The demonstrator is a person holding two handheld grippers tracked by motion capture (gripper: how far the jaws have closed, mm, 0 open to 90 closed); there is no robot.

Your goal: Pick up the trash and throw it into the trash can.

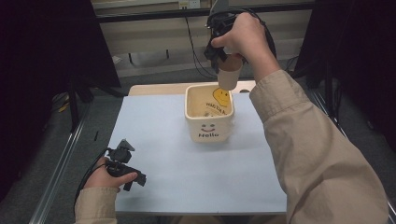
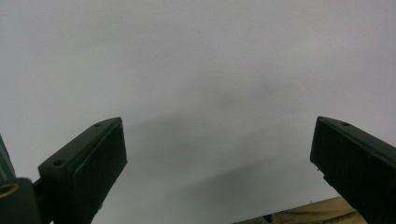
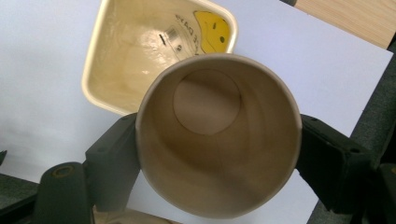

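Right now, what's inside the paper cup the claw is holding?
Nothing: the right gripper view looks straight into the paper cup, and its walls and round bottom are bare. The cup covers part of the square bin below, so that corner stays hidden.

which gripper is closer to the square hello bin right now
The right. The right gripper hangs just above the bin's far rim, shut on a paper cup. The left gripper rests open near the table's front left corner, well away from the bin.
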